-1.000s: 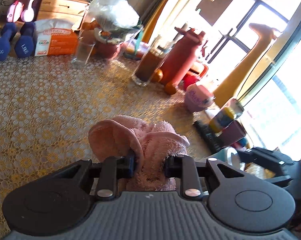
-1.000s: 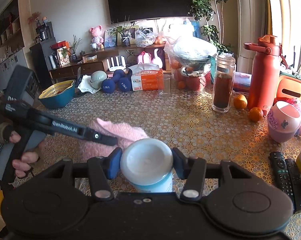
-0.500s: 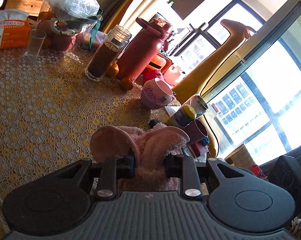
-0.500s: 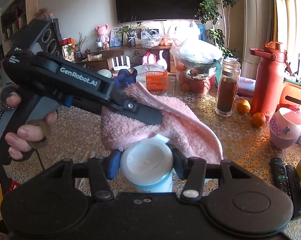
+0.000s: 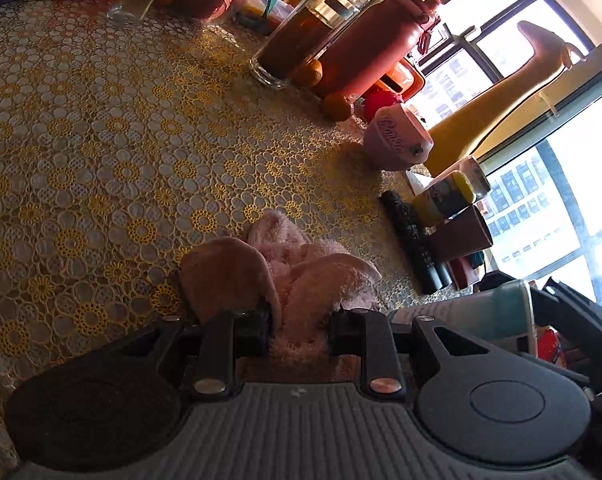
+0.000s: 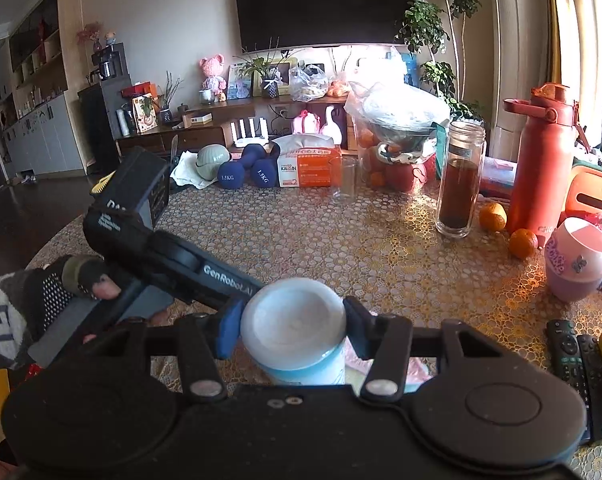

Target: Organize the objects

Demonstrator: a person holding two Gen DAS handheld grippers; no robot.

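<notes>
The left claw point(image 5: 299, 322) is clamped on a fluffy pink towel point(image 5: 285, 276), which bunches up between and above its jaws in two lobes and hangs low over the yellow floral lace-covered bench point(image 5: 101, 140); whether the cloth touches the surface cannot be told. The right claw point(image 6: 293, 330) is closed on a pale blue cylindrical plastic container with a white domed lid point(image 6: 295, 326), held upright, its long axis vertical and the lid facing the camera. In the left wrist view the container point(image 5: 481, 316) lies just to the right of the towel, tilted by the camera's roll, so the two held items are close together, the left claw nearer the bench. In the right wrist view the left claw's black body point(image 6: 173, 260) slants down toward the container from the left, gripped by a gloved hand point(image 6: 61, 284). Judged next move: set the towel down clear of the two black remote controls point(image 6: 577, 364) at the right edge.
</notes>
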